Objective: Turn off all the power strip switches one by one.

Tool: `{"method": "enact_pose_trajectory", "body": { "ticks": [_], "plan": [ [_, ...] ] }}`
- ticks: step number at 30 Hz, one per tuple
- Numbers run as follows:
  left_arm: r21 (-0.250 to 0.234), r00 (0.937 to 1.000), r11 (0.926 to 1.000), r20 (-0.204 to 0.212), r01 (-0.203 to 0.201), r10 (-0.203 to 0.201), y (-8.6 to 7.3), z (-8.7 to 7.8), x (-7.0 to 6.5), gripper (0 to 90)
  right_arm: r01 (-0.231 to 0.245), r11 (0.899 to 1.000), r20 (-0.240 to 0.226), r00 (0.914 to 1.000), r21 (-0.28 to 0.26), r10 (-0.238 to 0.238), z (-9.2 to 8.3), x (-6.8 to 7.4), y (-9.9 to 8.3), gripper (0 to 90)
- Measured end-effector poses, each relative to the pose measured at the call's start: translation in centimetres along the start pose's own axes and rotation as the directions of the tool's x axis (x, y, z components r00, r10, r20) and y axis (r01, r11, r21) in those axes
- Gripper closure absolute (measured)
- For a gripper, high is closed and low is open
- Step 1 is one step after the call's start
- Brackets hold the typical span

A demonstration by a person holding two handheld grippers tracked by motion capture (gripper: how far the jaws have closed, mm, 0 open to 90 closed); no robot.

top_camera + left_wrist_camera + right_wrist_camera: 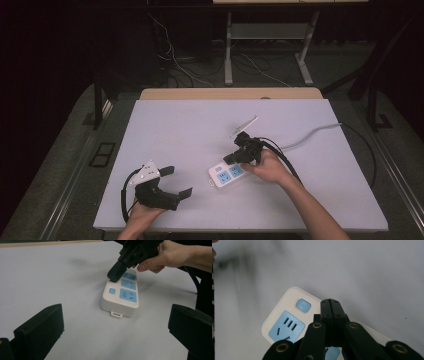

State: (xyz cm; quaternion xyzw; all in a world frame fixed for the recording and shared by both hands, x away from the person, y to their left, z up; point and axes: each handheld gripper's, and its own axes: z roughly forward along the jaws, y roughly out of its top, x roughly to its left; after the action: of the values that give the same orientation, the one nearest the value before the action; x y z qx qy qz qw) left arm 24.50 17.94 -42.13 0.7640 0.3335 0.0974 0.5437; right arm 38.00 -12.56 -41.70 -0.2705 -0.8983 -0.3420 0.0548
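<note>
Jaws of right gripper (331,305) pressed together above power strip (227,174); left gripper (176,182) spread wide, empty.

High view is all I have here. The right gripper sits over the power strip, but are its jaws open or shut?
Observer: Shut. In the right gripper view the right gripper has its two jaws pressed together, tips just past the power button.
Operator: Is it touching that button?
Observer: I cannot tell contact. A small red dot shows on the power strip beside the button.
Operator: And the left gripper?
Observer: The left gripper is wide open, aimed at the strip's near end, where a small white tab sticks out. It is well short of the strip.
</note>
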Motion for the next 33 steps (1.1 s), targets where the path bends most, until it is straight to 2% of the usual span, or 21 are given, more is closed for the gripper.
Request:
{"method": "enact_pose_trajectory", "body": {
  "ticks": [2, 5, 9, 10, 13, 18, 24, 33],
  "plan": [
    [0.000, 1.0000, 1.0000, 0.000, 0.000, 0.000, 0.01, 0.00, 0.00, 0.0, -0.016, 1.000, -0.011, 0.9998, -0.001, 0.016, 0.00, -0.14, -0.03, 90.0],
    [0.001, 1.0000, 1.0000, -0.001, -0.003, 0.003, 0.01, 0.00, -0.03, 0.0, -0.010, 1.000, -0.018, 0.9998, -0.005, 0.010, 0.02, -0.32, -0.09, 90.0],
    [0.001, 1.0000, 1.0000, 0.001, -0.003, 0.003, 0.00, 0.01, -0.12, 0.0, -0.048, 0.999, -0.038, 0.9982, -0.007, 0.048, 0.00, -0.58, -0.20, 90.0],
    [0.002, 1.0000, 1.0000, 0.001, -0.004, 0.004, 0.00, 0.01, -0.13, 0.0, -0.041, 0.999, -0.030, 0.9987, 0.006, 0.041, 0.04, -0.58, -0.20, 90.0],
    [0.003, 1.0000, 1.0000, 0.001, -0.005, 0.005, -0.01, 0.01, -0.13, 0.0, -0.019, 1.000, -0.019, 0.9996, -0.009, 0.019, 0.05, -0.40, -0.33, 90.0],
    [0.004, 1.0000, 1.0000, -0.001, -0.003, 0.003, -0.03, 0.00, -0.07, 0.0, -0.021, 0.999, -0.029, 0.9994, -0.038, 0.020, 0.04, -0.53, -0.71, 90.0],
    [0.007, 1.0000, 1.0000, -0.002, -0.001, 0.001, -0.05, 0.07, 0.01, 0.0, 0.010, 0.999, -0.015, 0.9998, -0.035, -0.010, 0.00, -0.30, -0.61, 90.0],
    [0.006, 1.0000, 1.0000, -0.001, 0.000, 0.000, -0.04, 0.07, 0.09, 0.0, 0.020, 0.999, -0.008, 0.9998, -0.030, -0.020, -0.08, -0.10, -0.56, 90.0]
  ]
}}
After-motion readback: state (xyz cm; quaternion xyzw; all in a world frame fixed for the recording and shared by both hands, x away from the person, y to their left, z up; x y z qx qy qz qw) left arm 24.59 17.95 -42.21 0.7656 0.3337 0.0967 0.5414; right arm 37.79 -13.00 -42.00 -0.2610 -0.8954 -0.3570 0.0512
